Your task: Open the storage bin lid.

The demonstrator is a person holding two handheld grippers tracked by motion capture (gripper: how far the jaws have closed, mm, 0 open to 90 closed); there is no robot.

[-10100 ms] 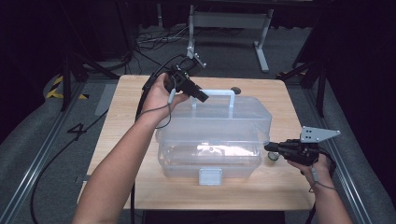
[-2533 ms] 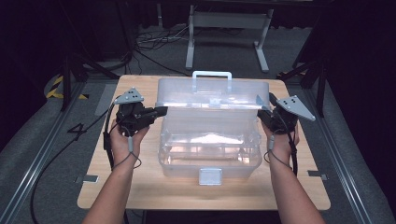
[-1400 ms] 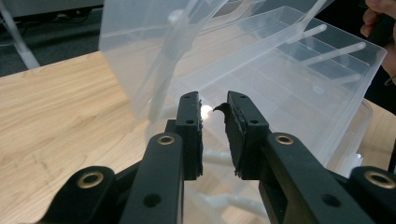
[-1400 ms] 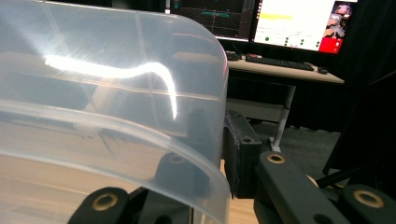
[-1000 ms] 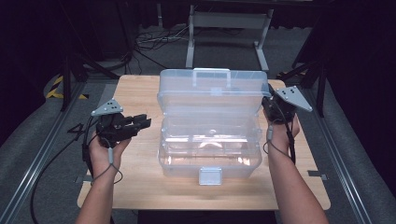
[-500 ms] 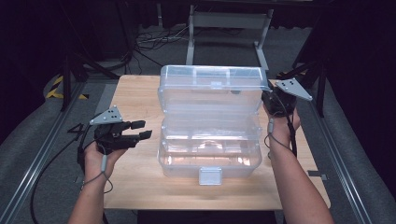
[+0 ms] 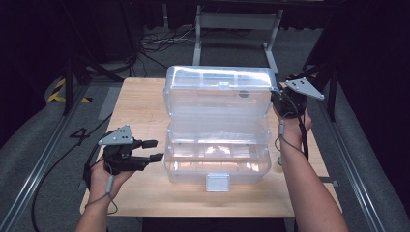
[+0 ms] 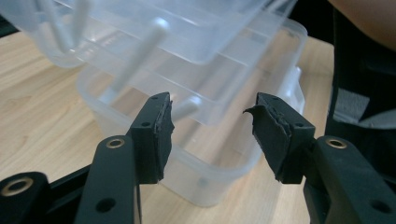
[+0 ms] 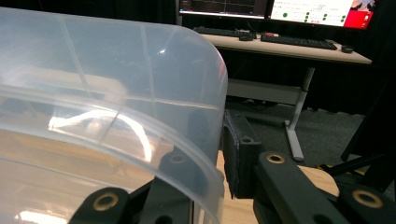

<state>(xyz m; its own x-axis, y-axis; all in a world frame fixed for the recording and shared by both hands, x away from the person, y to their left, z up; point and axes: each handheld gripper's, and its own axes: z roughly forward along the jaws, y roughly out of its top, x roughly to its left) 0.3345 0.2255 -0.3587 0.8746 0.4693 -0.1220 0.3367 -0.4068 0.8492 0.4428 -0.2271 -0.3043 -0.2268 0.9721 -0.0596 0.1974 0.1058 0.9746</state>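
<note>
A clear plastic storage box (image 7: 217, 162) stands mid-table with a white latch (image 7: 217, 182) on its front. Its lid (image 7: 217, 92) is raised upright at the back, and an inner tray (image 7: 217, 129) hangs between lid and base. My right gripper (image 7: 276, 99) is shut on the lid's right edge; in the right gripper view the lid wall (image 9: 116, 93) passes between the jaws of the right gripper (image 9: 212, 154). My left gripper (image 7: 153, 150) is open just left of the base, holding nothing. In the left gripper view the left gripper (image 8: 212, 126) faces the box's corner (image 8: 187, 158).
The wooden table (image 7: 145, 101) has bare surface to the left and in front of the box. Metal rails run along both sides on the floor. A desk with keyboards and monitors (image 9: 280, 44) stands beyond the table.
The lid went from shut to upright. My left gripper let go, drew back toward the near left and stands open. My right gripper rose with the lid's right edge.
</note>
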